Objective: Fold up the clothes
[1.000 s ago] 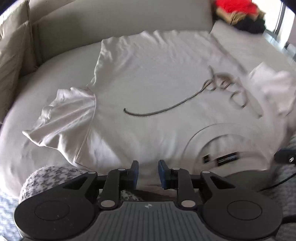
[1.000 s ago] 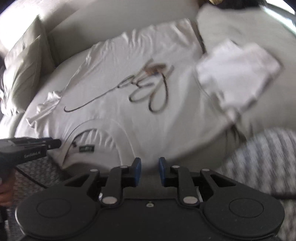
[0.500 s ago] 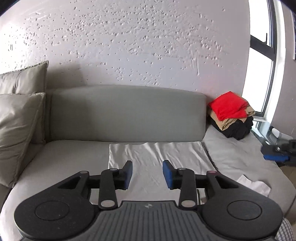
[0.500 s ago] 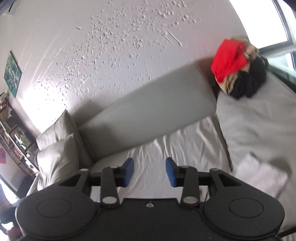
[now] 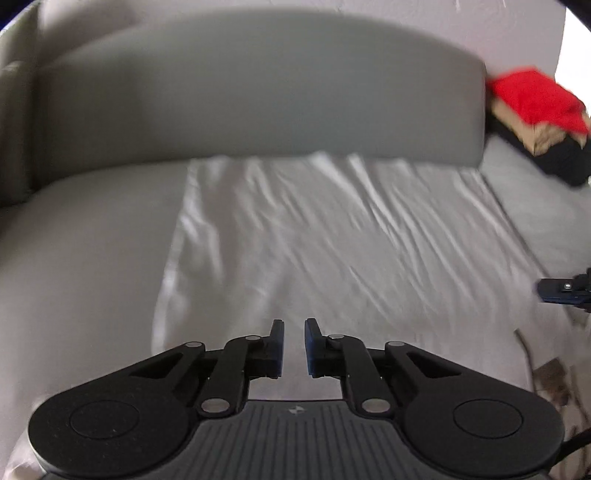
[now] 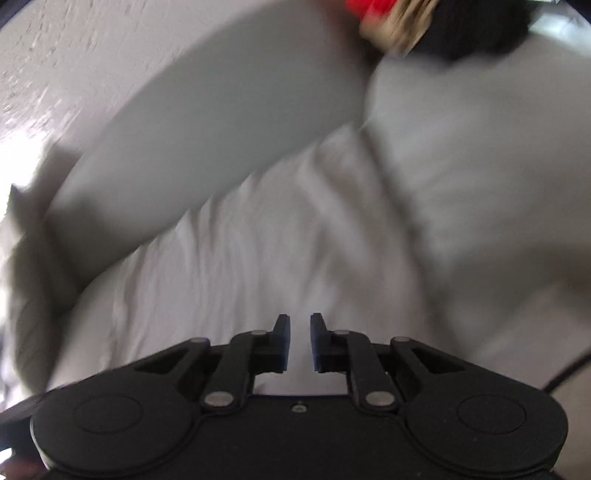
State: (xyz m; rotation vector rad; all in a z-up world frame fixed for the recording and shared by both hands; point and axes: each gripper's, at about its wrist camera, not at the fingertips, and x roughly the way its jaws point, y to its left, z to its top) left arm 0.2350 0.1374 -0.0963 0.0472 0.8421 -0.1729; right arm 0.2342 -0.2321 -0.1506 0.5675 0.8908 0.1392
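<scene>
A white T-shirt (image 5: 332,243) lies spread flat on the grey sofa seat, its hem toward the backrest; it also shows, blurred, in the right wrist view (image 6: 236,266). My left gripper (image 5: 294,328) hovers over the shirt's middle, slightly open and empty. My right gripper (image 6: 300,323) hovers over the shirt's right part, slightly open and empty. Its tip appears at the right edge of the left wrist view (image 5: 563,291). Part of the shirt's dark print (image 5: 550,376) shows at lower right.
The sofa backrest (image 5: 258,96) runs behind the shirt. A pile of red, tan and black clothes (image 5: 543,118) sits at the far right corner; it also shows in the right wrist view (image 6: 436,22). A cushion (image 6: 33,273) is at the left.
Both grippers have tilted down from facing the wall and moved in over the shirt. Their jaws have narrowed from half a second ago.
</scene>
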